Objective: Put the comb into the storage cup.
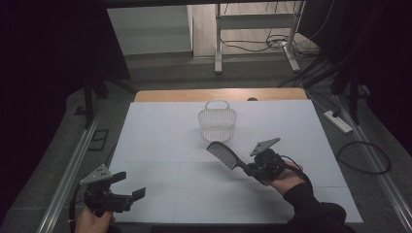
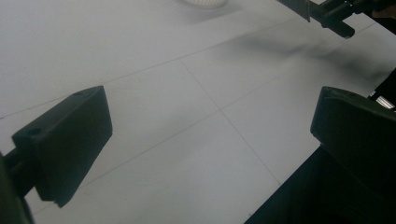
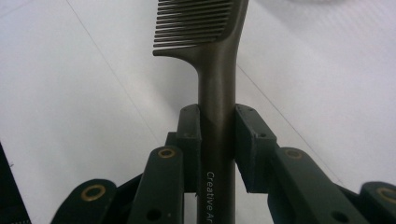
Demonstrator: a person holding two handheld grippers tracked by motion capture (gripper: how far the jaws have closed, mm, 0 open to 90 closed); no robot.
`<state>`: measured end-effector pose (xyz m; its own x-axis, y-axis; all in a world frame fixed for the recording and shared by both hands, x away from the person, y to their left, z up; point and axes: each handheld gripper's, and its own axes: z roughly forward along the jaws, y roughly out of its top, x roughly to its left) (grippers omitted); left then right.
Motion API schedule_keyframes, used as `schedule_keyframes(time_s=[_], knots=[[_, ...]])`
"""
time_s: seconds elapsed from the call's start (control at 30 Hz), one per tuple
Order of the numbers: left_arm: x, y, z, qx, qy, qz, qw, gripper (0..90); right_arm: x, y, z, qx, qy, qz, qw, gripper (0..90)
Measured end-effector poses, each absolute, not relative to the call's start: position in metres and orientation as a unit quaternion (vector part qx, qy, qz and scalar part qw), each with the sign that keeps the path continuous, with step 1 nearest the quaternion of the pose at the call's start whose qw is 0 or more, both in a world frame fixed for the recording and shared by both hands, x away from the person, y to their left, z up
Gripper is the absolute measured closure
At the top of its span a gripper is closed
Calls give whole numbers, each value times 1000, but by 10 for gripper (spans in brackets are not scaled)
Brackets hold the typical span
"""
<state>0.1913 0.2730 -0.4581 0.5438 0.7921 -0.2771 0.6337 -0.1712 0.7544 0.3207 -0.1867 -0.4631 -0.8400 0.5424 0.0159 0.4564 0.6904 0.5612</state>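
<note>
A dark comb [image 1: 224,154] is held off the white table sheet [image 1: 160,145], teeth end pointing up-left toward a small white mesh basket [image 1: 217,122]. My right gripper [image 1: 248,169] is shut on the comb's handle [image 3: 217,140]; both pads press its sides, and the teeth [image 3: 191,23] rise beyond the jaws. My left gripper [image 1: 128,186] is at the table's near left corner, jaws wide apart with nothing between them. In the left gripper view its two fingers [image 2: 65,140] frame bare sheet, and the comb's tip [image 2: 336,21] shows at the top right.
The basket stands upright at the table's far middle, just beyond the comb. A wooden table edge [image 1: 218,94] runs behind the sheet. A power strip [image 1: 338,121] and cables [image 1: 364,158] lie on the floor at the right. Metal rails flank the table.
</note>
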Motion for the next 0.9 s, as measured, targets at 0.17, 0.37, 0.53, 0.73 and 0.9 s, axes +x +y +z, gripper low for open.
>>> schedule_keyframes(time_s=[0.17,0.37,0.53,0.73,0.9], knots=[[196,272,-456,759,465,92,446,0,318,-189,-459,273,913,293,81,722],[204,270,-453,758,464,91,450,0,316,-191,-456,271,909,304,84,722],[210,266,-448,761,463,91,446,0,313,-192,-453,273,905,315,85,722],[219,261,-445,761,458,83,452,0,310,-196,-448,276,898,333,85,722],[226,257,-442,762,455,82,453,0,307,-198,-446,277,893,343,89,722]])
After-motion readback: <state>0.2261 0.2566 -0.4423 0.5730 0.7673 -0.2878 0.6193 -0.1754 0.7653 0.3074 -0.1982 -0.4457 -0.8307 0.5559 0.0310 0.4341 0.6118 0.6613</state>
